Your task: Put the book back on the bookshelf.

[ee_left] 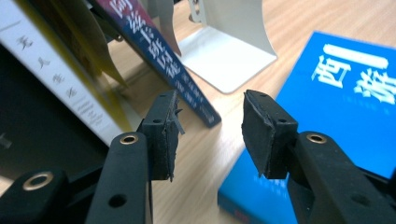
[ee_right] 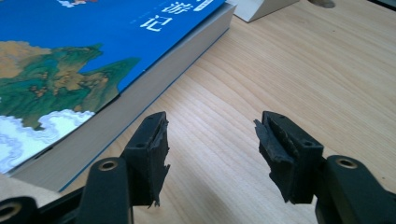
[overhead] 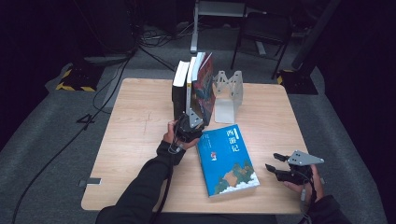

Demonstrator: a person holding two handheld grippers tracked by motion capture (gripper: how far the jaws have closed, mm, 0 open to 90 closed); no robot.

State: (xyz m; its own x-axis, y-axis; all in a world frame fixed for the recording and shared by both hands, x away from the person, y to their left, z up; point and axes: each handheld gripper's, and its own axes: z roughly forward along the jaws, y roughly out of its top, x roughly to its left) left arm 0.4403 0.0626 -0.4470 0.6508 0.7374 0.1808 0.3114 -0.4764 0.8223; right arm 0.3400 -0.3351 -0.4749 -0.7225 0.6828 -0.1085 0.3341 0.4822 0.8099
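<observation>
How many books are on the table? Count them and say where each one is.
4: three standing books by the bookend, one leaning; a blue book lying flat in front. More may be hidden.

tool (ee_right: 210,154): jaws apart, empty | blue book (ee_right: 93,51): flat, left | table (ee_right: 289,70): wood
</observation>
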